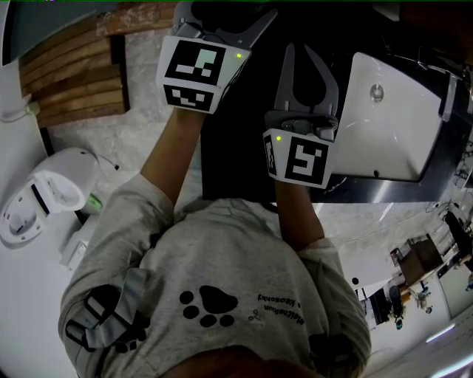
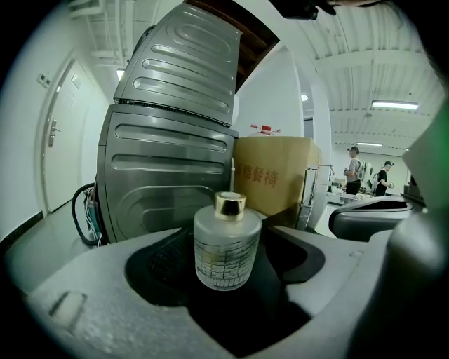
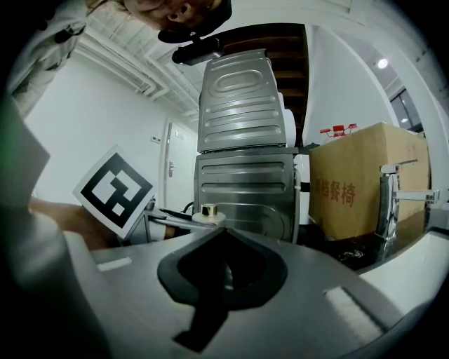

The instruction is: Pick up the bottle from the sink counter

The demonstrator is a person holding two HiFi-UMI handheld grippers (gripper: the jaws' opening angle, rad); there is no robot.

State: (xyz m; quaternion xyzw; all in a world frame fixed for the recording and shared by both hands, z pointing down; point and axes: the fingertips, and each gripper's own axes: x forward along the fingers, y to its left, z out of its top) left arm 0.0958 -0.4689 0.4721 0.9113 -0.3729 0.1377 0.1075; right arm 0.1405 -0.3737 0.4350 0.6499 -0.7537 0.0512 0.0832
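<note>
Frosted glass and a gold cap mark the bottle (image 2: 226,244), which is seen upright in the left gripper view, set between the jaws of the left gripper (image 2: 224,294); the dark pads are closed in against its two sides, so the bottle is clasped. Whether its base is on the counter (image 1: 230,133) or raised off it cannot be told. In the head view the left gripper (image 1: 222,22) is found at the far left corner of the dark counter, and the bottle itself is hidden there beneath the gripper's marker cube (image 1: 196,70). The right gripper (image 1: 298,52) is held nearer the middle of the counter, just beside the left edge of the white sink (image 1: 403,129). In the right gripper view its jaws are pressed together with only a thin slit left, and nothing is held in the right gripper (image 3: 223,270). Beyond those jaws the gold cap of the bottle (image 3: 209,211) is glimpsed, flanked by the thin fingers of the left gripper. A ribbed grey metal casing (image 2: 168,175) and a cardboard box (image 2: 273,175) are seen behind the far edge of the counter. A faucet (image 3: 389,189) is seen at the right end. Wooden slats (image 1: 66,74) are laid beyond the left edge.
</note>
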